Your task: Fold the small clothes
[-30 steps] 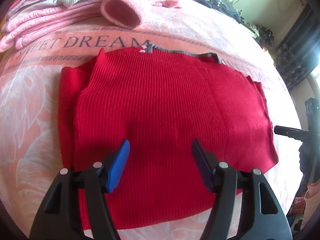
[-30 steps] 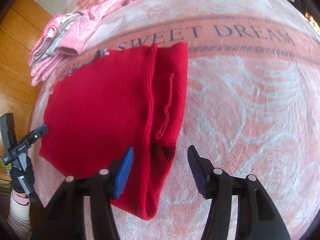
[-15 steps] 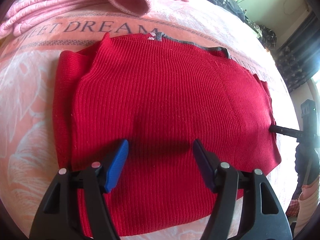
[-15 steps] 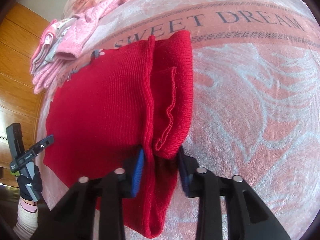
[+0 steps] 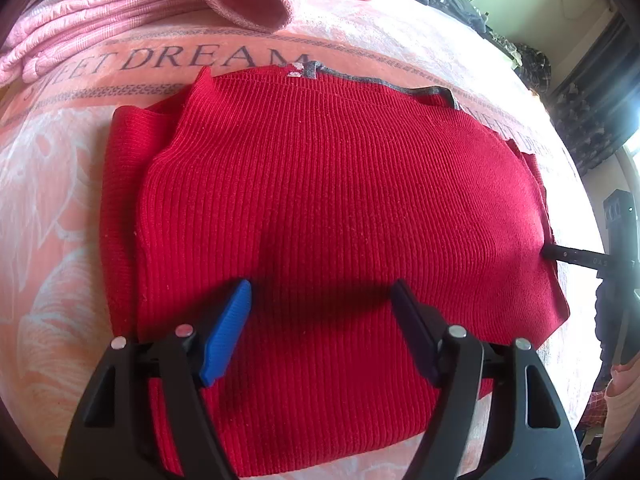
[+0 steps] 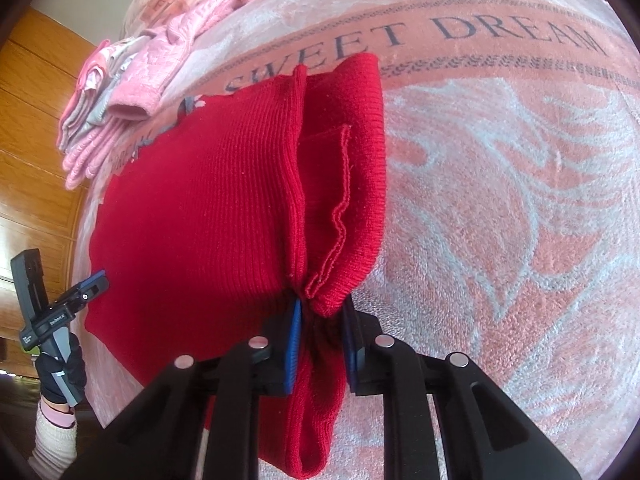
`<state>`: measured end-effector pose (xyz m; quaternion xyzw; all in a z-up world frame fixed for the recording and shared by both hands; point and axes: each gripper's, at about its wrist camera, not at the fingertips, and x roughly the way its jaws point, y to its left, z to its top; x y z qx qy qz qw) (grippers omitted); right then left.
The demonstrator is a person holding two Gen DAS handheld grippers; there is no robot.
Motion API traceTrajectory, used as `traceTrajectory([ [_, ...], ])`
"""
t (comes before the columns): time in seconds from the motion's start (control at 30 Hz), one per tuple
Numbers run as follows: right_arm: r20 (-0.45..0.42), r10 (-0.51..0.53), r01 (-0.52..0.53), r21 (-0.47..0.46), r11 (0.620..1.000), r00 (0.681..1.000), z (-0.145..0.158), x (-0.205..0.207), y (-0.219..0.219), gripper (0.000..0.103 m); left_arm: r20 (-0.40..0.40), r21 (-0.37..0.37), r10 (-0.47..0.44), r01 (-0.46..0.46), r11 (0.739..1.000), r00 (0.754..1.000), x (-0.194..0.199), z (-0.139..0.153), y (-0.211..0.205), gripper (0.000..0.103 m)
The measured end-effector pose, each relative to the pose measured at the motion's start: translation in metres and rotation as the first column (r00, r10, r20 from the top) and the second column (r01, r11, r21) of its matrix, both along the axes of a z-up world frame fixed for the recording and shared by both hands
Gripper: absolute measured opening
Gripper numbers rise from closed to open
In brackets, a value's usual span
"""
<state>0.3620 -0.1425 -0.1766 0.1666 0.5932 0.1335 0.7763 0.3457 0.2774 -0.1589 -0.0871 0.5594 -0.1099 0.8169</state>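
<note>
A red ribbed sweater [image 5: 340, 200] lies partly folded on the pink blanket [image 5: 60, 216], its grey neck trim at the far edge. My left gripper [image 5: 320, 296] hovers open over the sweater's near middle, with nothing between its blue pads. In the right wrist view, my right gripper [image 6: 320, 308] is shut on the bunched side fold of the sweater [image 6: 200, 208], and the cloth puckers at its tips. The left gripper [image 6: 94, 284] shows at that view's left edge, held by a gloved hand [image 6: 60, 376].
A pile of pink and grey clothes [image 5: 120, 20] lies at the far side of the blanket, beyond the "SWEET DREAM" lettering; it also shows as the pile [image 6: 120, 92]. Dark clutter [image 5: 532, 60] stands past the bed's far right. A wooden wall [image 6: 36, 120] stands to the left.
The right gripper moved onto the sweater's side fold and shut on it. The left gripper drifted slightly forward over the sweater and stayed open.
</note>
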Motion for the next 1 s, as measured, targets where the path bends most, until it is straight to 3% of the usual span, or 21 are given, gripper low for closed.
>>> traceTrajectory([
  [0.23,-0.011,-0.033,0.033,-0.019,0.999,0.999,0.004,0.0,0.001,0.015,-0.015,-0.051,0.012,-0.012,0.999,1.0,-0.002,0.008,0.006,0.072],
  [0.37,0.016,-0.038,0.039,-0.029,0.999,0.999,0.034,0.004,0.016,0.013,-0.015,-0.122,-0.003,0.001,0.992,1.0,-0.007,0.021,0.017,0.071],
  [0.53,0.104,0.042,-0.039,-0.028,0.999,0.994,0.083,0.012,0.067,0.013,-0.02,-0.121,-0.044,0.041,0.992,0.999,-0.012,0.019,0.025,0.071],
  [0.63,0.124,0.131,-0.125,-0.059,0.99,0.984,0.098,0.016,0.115,0.013,-0.027,-0.145,-0.045,0.04,0.989,0.999,-0.014,0.016,0.032,0.071],
  [0.77,0.119,0.228,-0.22,-0.08,0.972,0.966,0.096,0.014,0.172,0.013,-0.029,-0.15,-0.038,0.033,0.988,0.999,-0.018,0.013,0.043,0.071],
  [0.93,0.062,0.327,-0.319,-0.108,0.941,0.943,0.066,0.005,0.228,0.012,-0.043,-0.176,-0.018,0.01,0.984,0.999,-0.018,0.006,0.055,0.071],
  [1.0,0.057,0.356,-0.349,-0.113,0.93,0.933,0.06,0.0,0.237,0.022,-0.043,-0.185,-0.016,0.008,0.983,0.999,-0.018,0.005,0.057,0.071],
])
